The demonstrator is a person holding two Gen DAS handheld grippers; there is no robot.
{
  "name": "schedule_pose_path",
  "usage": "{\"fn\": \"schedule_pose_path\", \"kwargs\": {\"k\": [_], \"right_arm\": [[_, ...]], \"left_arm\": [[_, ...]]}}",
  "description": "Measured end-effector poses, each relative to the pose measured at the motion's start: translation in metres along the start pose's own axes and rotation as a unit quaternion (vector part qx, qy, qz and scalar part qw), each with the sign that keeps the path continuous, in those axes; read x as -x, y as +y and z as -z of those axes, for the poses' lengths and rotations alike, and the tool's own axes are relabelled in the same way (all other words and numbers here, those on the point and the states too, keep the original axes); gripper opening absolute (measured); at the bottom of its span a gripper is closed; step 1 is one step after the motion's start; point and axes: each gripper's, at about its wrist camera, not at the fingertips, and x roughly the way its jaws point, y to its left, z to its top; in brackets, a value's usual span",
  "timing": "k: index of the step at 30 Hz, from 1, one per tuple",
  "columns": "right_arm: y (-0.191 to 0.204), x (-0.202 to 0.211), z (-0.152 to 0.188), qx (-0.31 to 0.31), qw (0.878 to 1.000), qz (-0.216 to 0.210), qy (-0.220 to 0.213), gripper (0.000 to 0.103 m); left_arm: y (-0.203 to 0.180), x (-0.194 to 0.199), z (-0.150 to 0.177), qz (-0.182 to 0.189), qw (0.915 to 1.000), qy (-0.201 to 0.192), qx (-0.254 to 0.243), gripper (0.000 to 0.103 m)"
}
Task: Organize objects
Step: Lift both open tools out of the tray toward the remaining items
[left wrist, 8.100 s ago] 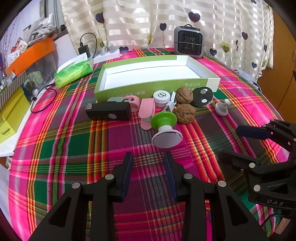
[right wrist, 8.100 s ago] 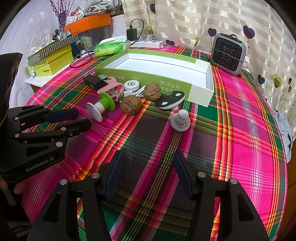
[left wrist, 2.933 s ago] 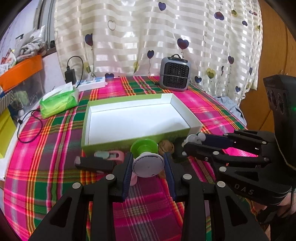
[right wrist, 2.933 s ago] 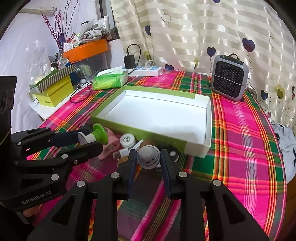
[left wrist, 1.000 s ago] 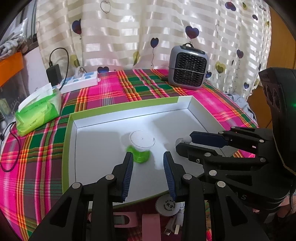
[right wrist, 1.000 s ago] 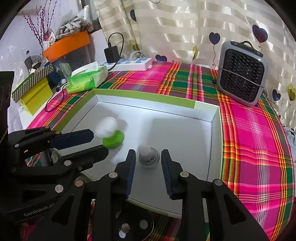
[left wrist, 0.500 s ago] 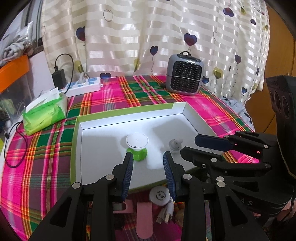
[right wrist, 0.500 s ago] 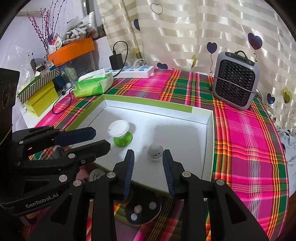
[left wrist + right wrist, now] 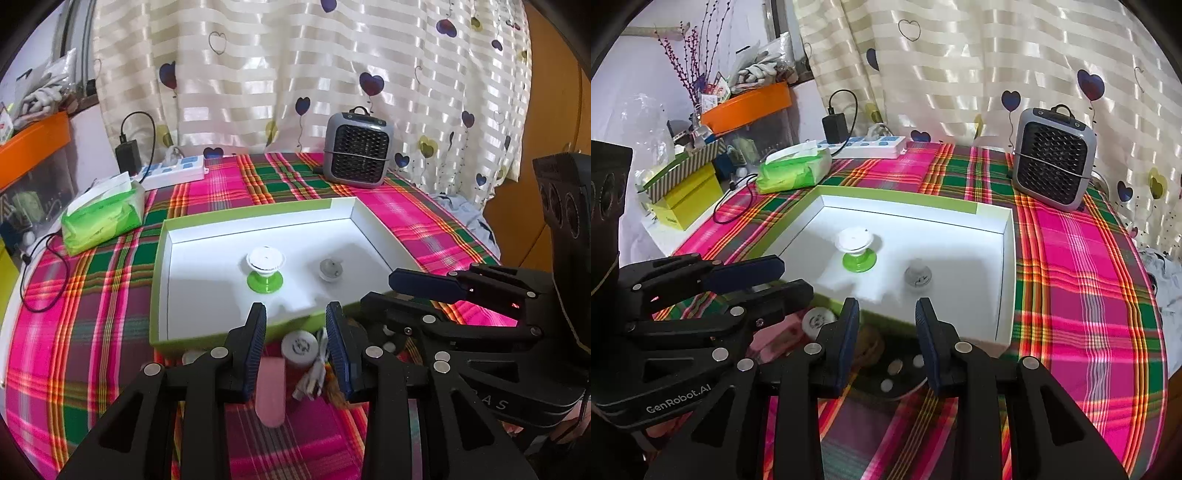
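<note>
A shallow green box with a white inside (image 9: pixel 162 280) (image 9: pixel 1006 258) lies on the plaid table. In it stand a green-and-white spool-shaped holder (image 9: pixel 265 269) (image 9: pixel 856 249) and a small white round knob (image 9: pixel 330 269) (image 9: pixel 918 277). Both grippers hover side by side above the box's near wall. My left gripper (image 9: pixel 297 345) (image 9: pixel 753 280) is open, nothing between its fingers. My right gripper (image 9: pixel 886 341) (image 9: pixel 399 291) is open too and holds nothing. Under them, in front of the box, lie a pink clip (image 9: pixel 271 391), a white round cap (image 9: pixel 300 347) (image 9: pixel 817 319), a walnut (image 9: pixel 868 345) and a black oval disc (image 9: pixel 897 373).
A grey fan heater (image 9: pixel 357 153) (image 9: pixel 1052 170) stands behind the box. A green tissue pack (image 9: pixel 103 218) (image 9: pixel 794 171), a white power strip (image 9: pixel 173 173) with a black charger and a black cable (image 9: pixel 40 280) lie at the back left. Yellow boxes (image 9: pixel 683 199) sit beyond the table's left edge.
Both grippers drew back and up from inside the box to its near wall. The green holder and the white knob, blurred a second ago, now stand still in the box.
</note>
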Motion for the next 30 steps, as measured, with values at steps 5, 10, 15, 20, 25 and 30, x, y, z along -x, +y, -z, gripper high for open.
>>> {"fn": "schedule_pose_path", "kwargs": {"k": [5, 10, 15, 20, 25, 30], "right_arm": [[0.005, 0.010, 0.010, 0.000, 1.000, -0.005, -0.002, 0.033], [0.009, 0.016, 0.018, 0.002, 1.000, -0.005, 0.000, 0.033], [0.012, 0.022, 0.024, 0.001, 1.000, -0.007, -0.001, 0.033], [0.013, 0.025, 0.030, -0.001, 1.000, -0.008, 0.000, 0.033], [0.013, 0.026, 0.035, -0.003, 1.000, -0.010, 0.004, 0.033], [0.013, 0.026, 0.037, -0.002, 1.000, -0.012, 0.007, 0.033]], "left_arm": [[-0.004, 0.011, 0.011, 0.007, 1.0000, -0.001, 0.003, 0.032], [-0.008, 0.018, 0.019, 0.013, 0.9999, 0.000, 0.003, 0.032], [-0.011, 0.024, 0.025, 0.016, 0.9999, 0.000, 0.002, 0.032], [-0.014, 0.027, 0.030, 0.019, 0.9998, 0.001, 0.000, 0.032], [-0.015, 0.026, 0.033, 0.023, 0.9997, 0.004, 0.000, 0.032], [-0.015, 0.025, 0.036, 0.028, 0.9996, 0.007, 0.001, 0.032]]}}
